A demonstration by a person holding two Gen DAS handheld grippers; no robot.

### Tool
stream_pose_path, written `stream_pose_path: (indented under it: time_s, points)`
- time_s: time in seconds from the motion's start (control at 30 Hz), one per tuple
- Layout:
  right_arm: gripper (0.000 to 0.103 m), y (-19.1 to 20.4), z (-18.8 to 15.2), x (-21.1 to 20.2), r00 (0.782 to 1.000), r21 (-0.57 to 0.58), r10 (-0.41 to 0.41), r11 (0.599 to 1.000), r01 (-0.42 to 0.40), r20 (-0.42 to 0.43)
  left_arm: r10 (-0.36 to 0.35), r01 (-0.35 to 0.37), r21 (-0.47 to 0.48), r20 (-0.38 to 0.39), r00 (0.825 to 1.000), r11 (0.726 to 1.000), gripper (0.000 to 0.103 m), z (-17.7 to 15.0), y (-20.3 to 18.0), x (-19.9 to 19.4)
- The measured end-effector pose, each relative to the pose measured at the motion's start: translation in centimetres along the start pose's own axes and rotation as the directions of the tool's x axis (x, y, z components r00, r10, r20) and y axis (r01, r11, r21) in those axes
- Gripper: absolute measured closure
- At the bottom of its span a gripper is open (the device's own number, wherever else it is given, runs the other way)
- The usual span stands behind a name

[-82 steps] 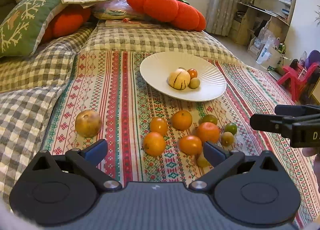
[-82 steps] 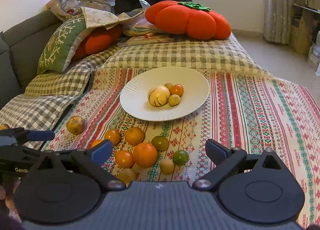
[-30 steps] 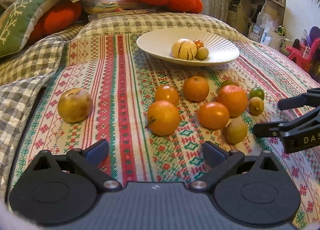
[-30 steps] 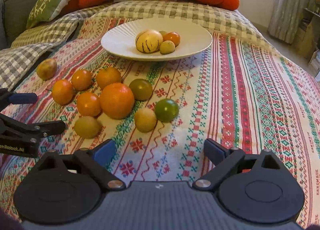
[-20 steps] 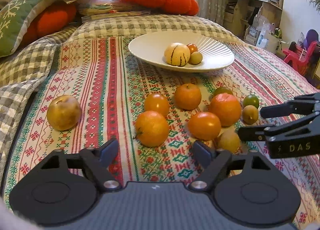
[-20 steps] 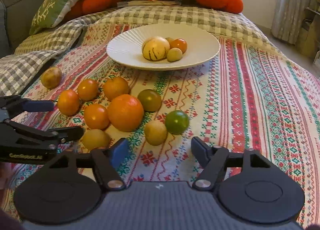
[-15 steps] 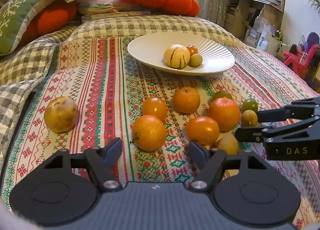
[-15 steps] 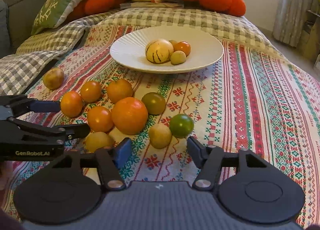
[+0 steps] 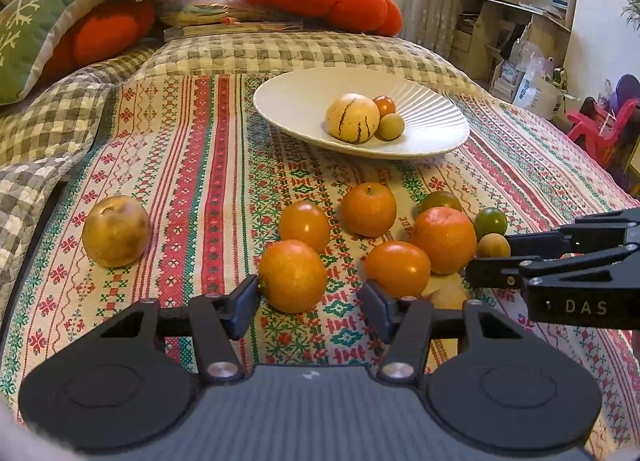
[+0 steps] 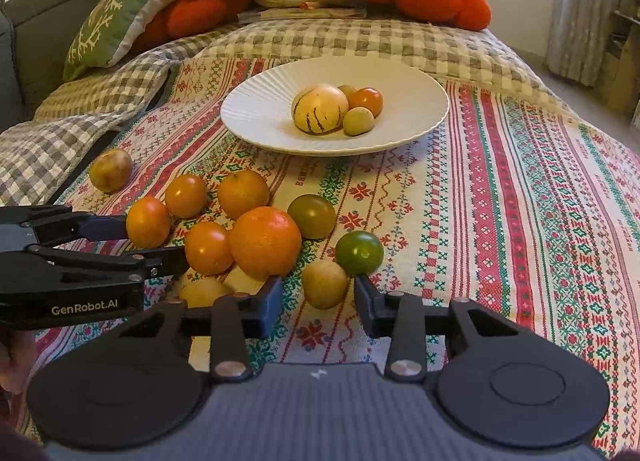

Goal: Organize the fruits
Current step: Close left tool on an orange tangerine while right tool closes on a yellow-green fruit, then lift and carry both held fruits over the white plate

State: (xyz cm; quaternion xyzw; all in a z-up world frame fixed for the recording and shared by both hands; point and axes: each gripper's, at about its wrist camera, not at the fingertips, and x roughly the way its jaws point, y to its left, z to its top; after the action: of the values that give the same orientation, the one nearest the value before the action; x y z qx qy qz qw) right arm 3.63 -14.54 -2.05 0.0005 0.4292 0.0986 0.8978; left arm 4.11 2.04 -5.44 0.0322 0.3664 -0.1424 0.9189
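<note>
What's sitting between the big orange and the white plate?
In the right wrist view, a dark green fruit lies between the big orange and the white plate.

Orange fruits (image 9: 292, 276), striped cloth (image 9: 192, 165)

My white ribbed plate (image 10: 416, 101) holds a striped yellow melon (image 10: 320, 109), a small orange tomato (image 10: 366, 101) and a pale round fruit (image 10: 358, 121). Nearer me, oranges (image 9: 292, 275) and green tomatoes (image 10: 359, 252) cluster on the cloth; a brownish-yellow fruit (image 9: 116, 231) lies apart, left.
</note>
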Motion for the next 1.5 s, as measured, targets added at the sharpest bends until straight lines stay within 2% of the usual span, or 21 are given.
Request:
stream_pose_path:
  time_s: [0.57,0.77,1.5]
  points:
    - [0.080,-0.2,0.3,0.0,1.000,0.016,-0.005,1.000,0.005,-0.004,0.006,-0.006,-0.029,-0.008,1.000,1.000,0.070,0.3,0.5,-0.1]
    - [0.081,-0.3,0.3,0.0,1.000,0.021,-0.006,1.000,0.006,-0.004,0.006,-0.007,-0.044,-0.012,1.000,0.999,0.075,0.3,0.8,-0.1]
    - [0.081,-0.2,0.6,-1.1,1.000,0.031,-0.017,0.999,0.017,0.004,-0.008,0.005,-0.064,-0.039,0.999,0.998,0.077,0.4,1.2,-0.9]
